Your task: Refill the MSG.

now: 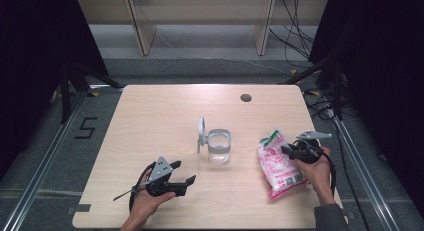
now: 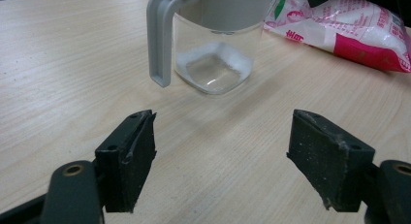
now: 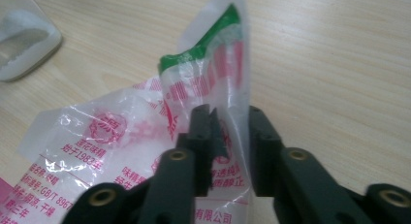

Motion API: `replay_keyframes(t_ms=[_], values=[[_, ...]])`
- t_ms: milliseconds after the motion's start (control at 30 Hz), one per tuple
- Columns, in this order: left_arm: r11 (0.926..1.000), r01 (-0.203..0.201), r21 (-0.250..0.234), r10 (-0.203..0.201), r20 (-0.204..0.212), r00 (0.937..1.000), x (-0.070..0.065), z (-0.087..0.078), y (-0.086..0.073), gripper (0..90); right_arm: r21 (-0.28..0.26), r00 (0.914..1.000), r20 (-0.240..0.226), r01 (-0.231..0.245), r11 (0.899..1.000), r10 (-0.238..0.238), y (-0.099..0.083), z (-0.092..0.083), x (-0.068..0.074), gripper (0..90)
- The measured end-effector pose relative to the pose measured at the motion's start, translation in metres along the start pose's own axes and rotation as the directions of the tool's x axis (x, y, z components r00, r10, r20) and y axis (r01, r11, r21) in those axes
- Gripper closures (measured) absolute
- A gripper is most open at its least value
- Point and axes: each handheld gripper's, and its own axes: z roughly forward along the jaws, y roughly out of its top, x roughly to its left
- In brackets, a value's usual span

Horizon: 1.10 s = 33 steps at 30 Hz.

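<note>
On the wooden table, the pink-and-white plastic bag lies near the right edge, right of the clear jar. The right gripper pinches the bag's crumpled top; the left gripper rests spread wide, holding nothing.

Even overhead light falls on the pale wooden table; the surroundings left and right stay dark; shadows are soft; the right gripper view is blurred, the salt bag glinting faintly.
</note>
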Motion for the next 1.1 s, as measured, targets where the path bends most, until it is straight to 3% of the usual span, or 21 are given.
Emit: replay_keyframes(t_ms=[167, 233, 267, 367, 467, 533, 600, 633, 733, 767, 800, 833, 900, 933, 967, 1000, 1033, 1067, 1100], values=[[1.0, -0.008, 0.006, 0.008, -0.001, 1.0, 0.0, 0.0, 0.0, 24.5, -0.011, 0.9996, 0.008, 0.027, 1.0, -0.027, 0.0, -0.003, 0.001, 87.6], [1.0, 0.003, -0.005, -0.003, 0.001, 1.0, 0.0, -0.001, 0.0, 24.5, 0.005, 0.9993, 0.039, -0.003, 1.0, 0.003, -0.001, -0.007, 0.003, 88.4], [0.9999, -0.01, 0.009, 0.01, -0.003, 0.9999, 0.001, -0.002, 0.001, 24.5, -0.009, 0.9987, 0.042, 0.029, 1.0, -0.029, -0.003, -0.008, -0.001, 88.7], [0.9999, -0.014, 0.009, 0.014, -0.011, 0.9998, 0.002, -0.004, 0.001, 24.6, -0.009, 0.9988, 0.044, -0.021, 1.0, 0.021, -0.011, -0.02, -0.006, 89.4], [1.0, 0.0, -0.009, 0.0, -0.004, 1.0, 0.002, -0.003, 0.001, 24.6, -0.02, 0.9972, 0.067, -0.03, 0.999, 0.032, -0.021, -0.034, -0.012, 89.5], [1.0, -0.008, -0.002, 0.008, -0.008, 0.9999, 0.002, -0.004, 0.002, 24.6, -0.023, 0.9958, 0.063, -0.065, 0.998, 0.066, -0.027, -0.041, -0.012, 89.5], [0.9999, -0.013, 0.001, 0.013, -0.012, 0.9998, 0.002, -0.005, 0.002, 24.6, -0.036, 0.9953, 0.07, -0.065, 0.997, 0.067, -0.032, -0.045, -0.012, 89.5], [1.0, -0.007, -0.005, 0.007, -0.012, 0.9999, 0.001, -0.004, 0.002, 24.6, -0.028, 0.9889, 0.071, -0.128, 0.991, 0.13, -0.039, -0.054, -0.005, 89.5], [1.0, -0.003, -0.006, 0.003, -0.007, 1.0, 0.001, -0.004, 0.002, 24.7, -0.041, 0.9942, 0.07, -0.079, 0.996, 0.082, -0.046, -0.061, -0.009, 89.5], [1.0, -0.006, -0.005, 0.006, -0.011, 0.9999, 0.0, -0.004, 0.003, 24.8, -0.045, 0.9934, 0.08, -0.079, 0.996, 0.082, -0.049, -0.063, -0.007, 89.4], [0.9999, -0.002, -0.011, 0.002, -0.009, 1.0, 0.0, -0.004, 0.003, 24.8, -0.048, 0.9879, 0.082, -0.128, 0.991, 0.132, -0.052, -0.065, -0.002, 89.2], [0.9999, -0.008, -0.007, 0.007, -0.01, 0.9999, 0.0, -0.004, 0.003, 24.8, -0.05, 0.9932, 0.083, -0.077, 0.996, 0.081, -0.053, -0.066, -0.007, 88.1], [0.9998, -0.017, -0.013, 0.017, -0.001, 0.9998, 0.0, -0.004, 0.003, 24.8, -0.071, 0.9842, 0.093, -0.144, 0.987, 0.151, -0.054, -0.064, -0.005, 83.3], [0.9994, -0.032, -0.014, 0.032, 0.002, 0.9995, 0.001, -0.004, 0.004, 24.8, -0.072, 0.9878, 0.096, -0.116, 0.991, 0.123, -0.054, -0.063, -0.009, 81.2], [0.9994, -0.032, -0.015, 0.032, 0.002, 0.9995, 0.001, -0.004, 0.004, 24.8, -0.071, 0.9873, 0.094, -0.121, 0.99, 0.128, -0.054, -0.061, -0.01, 78.0], [0.9999, -0.003, -0.014, 0.003, -0.001, 1.0, -0.001, -0.004, 0.003, 24.8, -0.058, 0.9817, 0.097, -0.159, 0.986, 0.164, -0.054, -0.059, -0.008, 75.4], [1.0, -0.005, -0.008, 0.005, -0.005, 1.0, -0.001, -0.004, 0.003, 24.8, -0.053, 0.9863, 0.09, -0.133, 0.99, 0.138, -0.053, -0.055, -0.012, 74.9], [0.9999, 0.002, -0.011, -0.002, -0.004, 1.0, -0.001, -0.003, 0.003, 24.8, -0.044, 0.9813, 0.091, -0.166, 0.985, 0.17, -0.053, -0.053, -0.009, 75.0], [1.0, -0.003, -0.006, 0.003, 0.004, 1.0, -0.001, -0.003, 0.002, 24.8, -0.035, 0.988, 0.091, -0.123, 0.992, 0.125, -0.051, -0.05, -0.013, 74.9]])
